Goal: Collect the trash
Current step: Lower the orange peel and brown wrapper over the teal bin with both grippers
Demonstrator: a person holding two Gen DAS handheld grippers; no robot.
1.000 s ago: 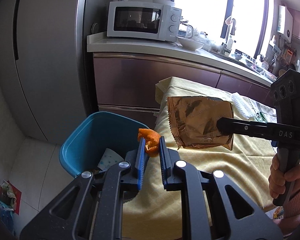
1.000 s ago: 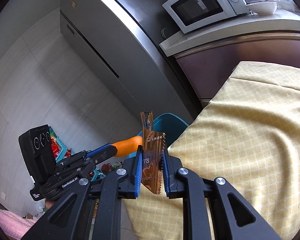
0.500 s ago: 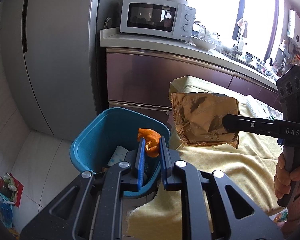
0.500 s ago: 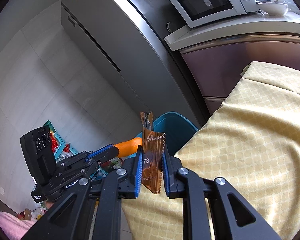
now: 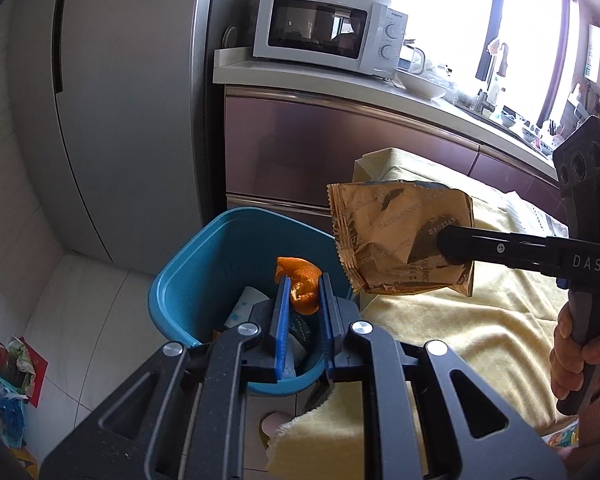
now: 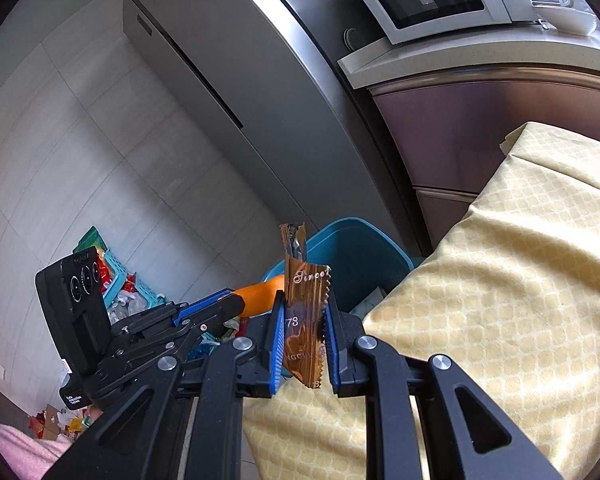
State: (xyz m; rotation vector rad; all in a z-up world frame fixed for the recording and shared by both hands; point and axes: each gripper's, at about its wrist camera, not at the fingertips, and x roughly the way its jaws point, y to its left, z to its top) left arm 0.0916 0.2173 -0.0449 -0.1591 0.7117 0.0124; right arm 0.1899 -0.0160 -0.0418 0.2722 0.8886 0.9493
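My left gripper point(image 5: 303, 286) is shut on an orange peel point(image 5: 298, 285) and hangs over the open blue bin point(image 5: 188, 276), which stands on the floor against the table's left end and holds some paper and wrappers. My right gripper point(image 6: 303, 304) is shut on a brown foil snack bag point(image 6: 306, 312), held edge-on above the yellow tablecloth point(image 6: 500, 280) near its left edge. In the left wrist view that snack bag point(image 5: 396, 236) hangs just right of the bin, above the cloth. In the right wrist view the left gripper point(image 6: 236, 302) with the orange peel point(image 6: 262, 292) reaches in front of the blue bin point(image 6: 352, 256).
A tall grey fridge point(image 5: 112, 112) rises behind the bin, beside a counter with a white microwave point(image 5: 324, 36) and brown drawers point(image 5: 340, 152). Turquoise baskets with colourful clutter point(image 6: 112, 276) lie on the tiled floor. A hand point(image 5: 576, 344) grips the right tool's handle.
Both grippers have moved left toward the bin. The peel is now over the bin's opening and the snack bag has come nearer its right rim. Both grips are unchanged.
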